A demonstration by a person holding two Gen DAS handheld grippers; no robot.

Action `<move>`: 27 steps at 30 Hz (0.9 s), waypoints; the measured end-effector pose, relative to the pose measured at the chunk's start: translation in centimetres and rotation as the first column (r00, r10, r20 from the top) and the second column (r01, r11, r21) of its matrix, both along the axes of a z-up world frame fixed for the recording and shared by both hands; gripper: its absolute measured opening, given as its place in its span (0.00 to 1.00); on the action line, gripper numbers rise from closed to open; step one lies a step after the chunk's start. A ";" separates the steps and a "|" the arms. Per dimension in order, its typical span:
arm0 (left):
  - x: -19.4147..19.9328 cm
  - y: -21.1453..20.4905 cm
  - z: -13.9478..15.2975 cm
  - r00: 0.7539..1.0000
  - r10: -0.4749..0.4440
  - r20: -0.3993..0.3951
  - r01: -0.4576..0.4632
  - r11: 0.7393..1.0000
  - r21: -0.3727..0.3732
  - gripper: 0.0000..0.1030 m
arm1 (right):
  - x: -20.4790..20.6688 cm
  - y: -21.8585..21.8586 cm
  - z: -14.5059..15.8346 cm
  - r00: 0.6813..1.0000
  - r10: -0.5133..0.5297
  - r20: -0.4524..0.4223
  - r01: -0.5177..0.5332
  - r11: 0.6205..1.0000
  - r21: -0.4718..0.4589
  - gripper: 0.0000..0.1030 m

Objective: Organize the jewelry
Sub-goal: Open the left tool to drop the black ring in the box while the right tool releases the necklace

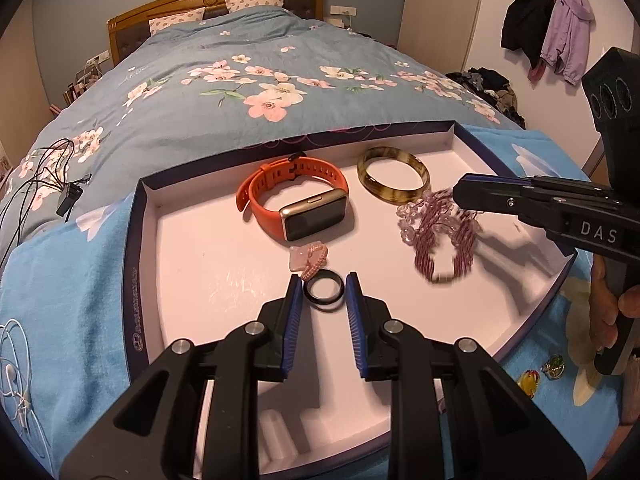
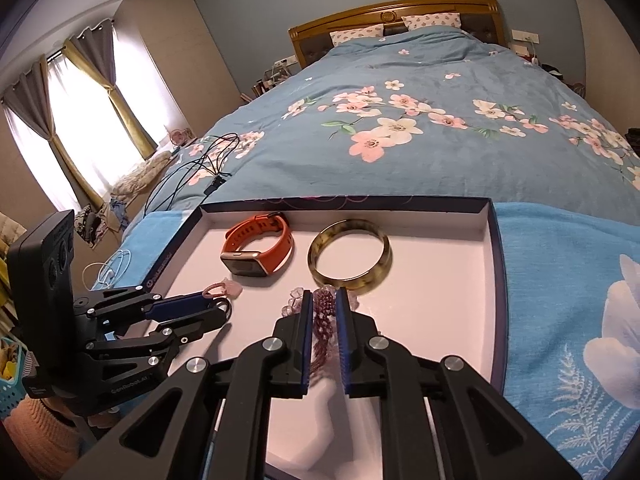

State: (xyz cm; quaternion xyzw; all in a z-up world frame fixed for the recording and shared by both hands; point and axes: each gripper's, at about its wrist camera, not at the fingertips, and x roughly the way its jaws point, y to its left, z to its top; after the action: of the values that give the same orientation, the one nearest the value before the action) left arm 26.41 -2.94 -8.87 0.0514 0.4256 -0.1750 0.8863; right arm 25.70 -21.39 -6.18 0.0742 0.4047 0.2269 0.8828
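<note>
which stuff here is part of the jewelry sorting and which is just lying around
Job: watch, bangle, bead bracelet, black ring, pink charm, tray.

Lying about: black cables, earphones, jackets, small trinkets.

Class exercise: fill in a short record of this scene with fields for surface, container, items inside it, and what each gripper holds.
surface: blue floral bed cover
container: shallow white-lined box tray
items inside: orange strap smartwatch; mottled brown bangle; small pink charm
left gripper: shut on thin black ring
right gripper: shut on purple beaded bracelet
</note>
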 end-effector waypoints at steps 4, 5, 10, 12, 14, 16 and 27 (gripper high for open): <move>-0.3 0.2 0.5 1.000 0.009 0.013 -0.009 1.000 -0.014 0.23 | 0.0 -0.1 0.1 1.000 -0.007 0.006 0.007 1.000 -0.006 0.11; -0.5 0.4 0.7 1.000 0.012 0.017 -0.012 1.000 -0.018 0.25 | -0.1 -0.2 0.2 1.000 -0.009 0.008 0.009 1.000 -0.006 0.11; -1.6 1.1 2.0 0.998 0.025 0.051 -0.023 0.999 -0.037 0.33 | -0.8 -0.5 0.8 1.000 -0.007 0.025 0.007 1.000 -0.005 0.19; -2.3 1.3 2.6 0.997 0.028 0.075 -0.026 0.999 -0.036 0.35 | -1.4 -0.5 1.2 0.999 -0.004 0.042 0.004 1.000 -0.010 0.21; -3.3 1.5 3.4 0.994 0.024 0.102 -0.020 0.999 -0.040 0.36 | -2.0 -0.4 1.7 0.998 0.006 0.056 -0.005 1.000 -0.017 0.23; -4.4 1.8 4.1 0.992 0.021 0.125 -0.016 0.999 -0.045 0.38 | -2.8 -0.5 2.1 0.998 0.013 0.069 -0.012 1.000 -0.017 0.25; -10.3 3.5 5.6 0.983 0.017 0.183 -0.004 0.997 -0.073 0.44 | -7.9 -1.4 3.2 0.991 0.059 0.119 -0.055 0.998 -0.031 0.29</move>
State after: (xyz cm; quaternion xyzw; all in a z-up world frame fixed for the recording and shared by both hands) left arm 16.15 0.54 -3.25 0.0329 0.3357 -0.1802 0.9240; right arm 17.80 -22.77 -2.95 0.0366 0.3559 0.2505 0.8996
